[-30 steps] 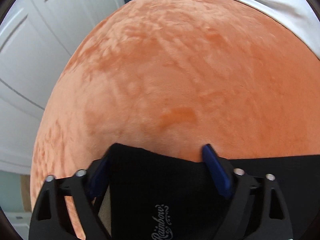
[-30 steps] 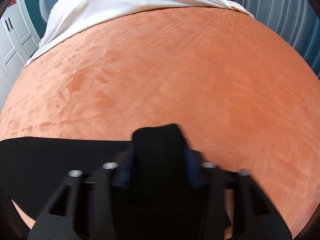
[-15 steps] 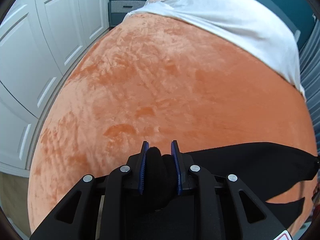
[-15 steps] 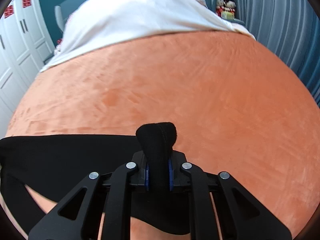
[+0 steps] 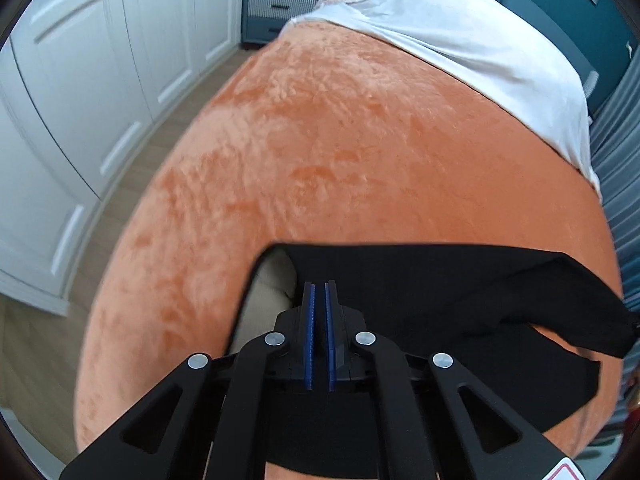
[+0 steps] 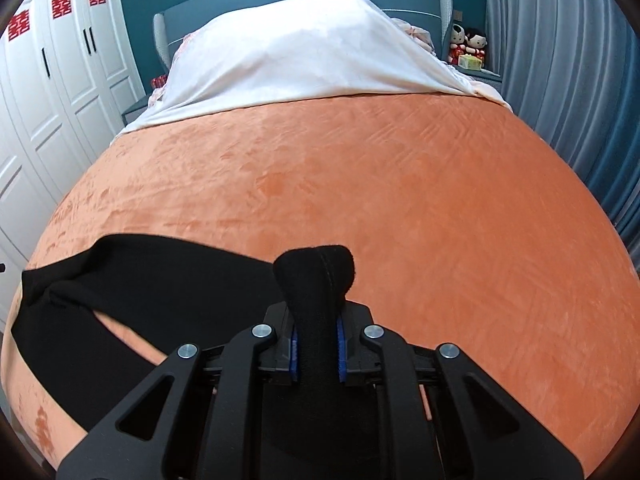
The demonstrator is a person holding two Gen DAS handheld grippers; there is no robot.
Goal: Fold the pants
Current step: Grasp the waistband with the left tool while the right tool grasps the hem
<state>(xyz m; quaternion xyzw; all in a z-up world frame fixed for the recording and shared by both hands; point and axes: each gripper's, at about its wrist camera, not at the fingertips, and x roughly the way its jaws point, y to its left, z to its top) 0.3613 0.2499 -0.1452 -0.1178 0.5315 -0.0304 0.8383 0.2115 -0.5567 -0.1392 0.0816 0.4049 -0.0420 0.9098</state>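
Black pants [image 5: 440, 292] hang stretched between my two grippers above an orange bedspread [image 5: 360, 140]. My left gripper [image 5: 319, 292] is shut, its blue pads nearly together on a thin edge of the waistband; a pale inner lining [image 5: 264, 300] shows to its left. My right gripper [image 6: 316, 320] is shut on a bunched fold of the pants [image 6: 316, 268] that sticks up past the pads. In the right wrist view the cloth [image 6: 140, 272] runs off left, with one leg drooping to the bedspread [image 6: 400, 200].
A white sheet [image 6: 304, 52] covers the head of the bed. White wardrobe doors [image 5: 80, 80] and wooden floor lie to the left. A grey nightstand [image 5: 280, 8] stands by the headboard. Grey curtains [image 6: 560, 60] and dolls [image 6: 468, 44] are at right.
Both grippers closed on the pants and rose up from the bed, lifting the cloth. The left pads went from wide open to nearly shut. More of the room came into view.
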